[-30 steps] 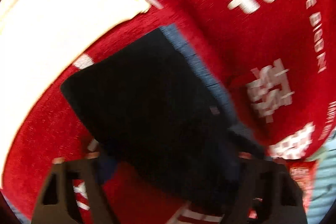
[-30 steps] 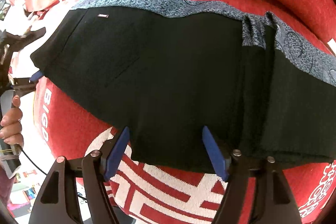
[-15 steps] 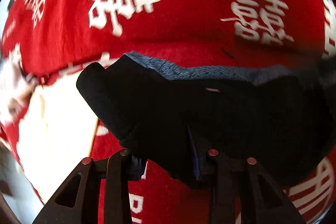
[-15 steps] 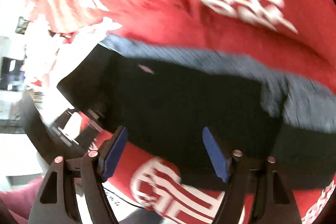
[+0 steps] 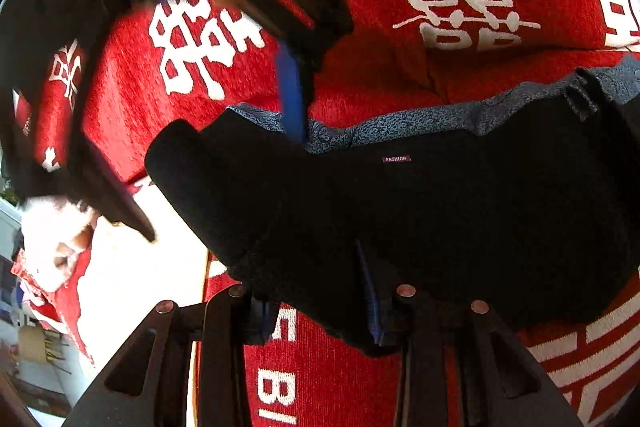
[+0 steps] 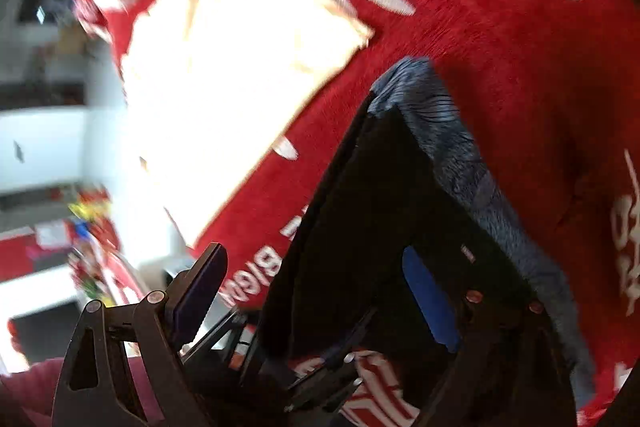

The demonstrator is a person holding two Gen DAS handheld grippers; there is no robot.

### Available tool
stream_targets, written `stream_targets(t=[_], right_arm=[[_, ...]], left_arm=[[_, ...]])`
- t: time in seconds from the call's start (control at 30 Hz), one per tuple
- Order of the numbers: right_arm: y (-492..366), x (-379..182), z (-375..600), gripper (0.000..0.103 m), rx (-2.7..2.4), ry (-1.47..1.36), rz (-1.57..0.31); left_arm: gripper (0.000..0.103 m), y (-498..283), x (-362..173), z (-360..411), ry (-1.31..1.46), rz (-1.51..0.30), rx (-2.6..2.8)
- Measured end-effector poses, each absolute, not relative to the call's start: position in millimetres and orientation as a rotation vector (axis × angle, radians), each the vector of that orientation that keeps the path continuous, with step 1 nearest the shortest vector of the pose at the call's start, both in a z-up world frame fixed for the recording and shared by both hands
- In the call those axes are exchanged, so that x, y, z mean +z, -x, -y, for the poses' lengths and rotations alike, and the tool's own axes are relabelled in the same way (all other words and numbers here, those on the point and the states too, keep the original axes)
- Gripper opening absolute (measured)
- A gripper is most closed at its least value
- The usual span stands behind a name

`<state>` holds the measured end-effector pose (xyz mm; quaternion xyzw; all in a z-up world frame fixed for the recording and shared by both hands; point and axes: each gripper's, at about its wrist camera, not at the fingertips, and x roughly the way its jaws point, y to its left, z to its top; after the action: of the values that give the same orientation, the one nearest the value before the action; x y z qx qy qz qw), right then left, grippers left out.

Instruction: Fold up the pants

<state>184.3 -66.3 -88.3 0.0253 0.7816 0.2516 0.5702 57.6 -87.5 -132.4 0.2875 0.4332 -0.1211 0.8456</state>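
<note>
Pants (image 5: 440, 211) folded, long axis 9-to-3 on red blanket (image 5: 360, 75), waistband toward 12. Pinched at near edge by left gripper (image 5: 316, 303). Right gripper (image 6: 320, 291) spread wide, one finger over the cloth.

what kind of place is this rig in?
Likely a home, on a bed or sofa: black pants lie on a soft red blanket with white double-happiness characters, a pale cloth beside them. The right wrist view shows blurred white furniture and clutter behind.

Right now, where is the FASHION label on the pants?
In the left wrist view, the FASHION label sits centre frame on the black pants, just below the blue-grey waistband, ahead of the left gripper.
</note>
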Motion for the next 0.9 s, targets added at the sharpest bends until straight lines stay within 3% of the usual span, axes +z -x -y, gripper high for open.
stream_targets(t=[0.07, 0.1, 0.17, 0.57, 0.9], right_arm=[[-183.3, -101.6, 66.2, 0.086, 0.536, 0.020, -1.884], [-181.4, -105.4, 71.8, 0.052, 0.529, 0.027, -1.887], [-179.4, -104.5, 87.8, 0.021, 0.536, -0.066, -1.879], [-114.6, -44.4, 240.6, 0.019, 0.555, -0.602, -1.534], [-0.9, -20.1, 403.5, 0.020, 0.414, -0.873, -1.274]], left_arm=[[0.036, -56.9, -129.9, 88.7, -0.606, -0.911, -0.259], [0.036, -56.9, -128.5, 89.4, -0.598, -0.919, -0.271], [0.036, -49.3, -123.3, 93.9, -0.596, -0.911, -0.313], [0.036, -13.8, -54.4, 164.7, -0.555, -0.833, -0.503], [0.036, 53.2, -23.6, 290.8, -0.575, -0.815, -0.755]])
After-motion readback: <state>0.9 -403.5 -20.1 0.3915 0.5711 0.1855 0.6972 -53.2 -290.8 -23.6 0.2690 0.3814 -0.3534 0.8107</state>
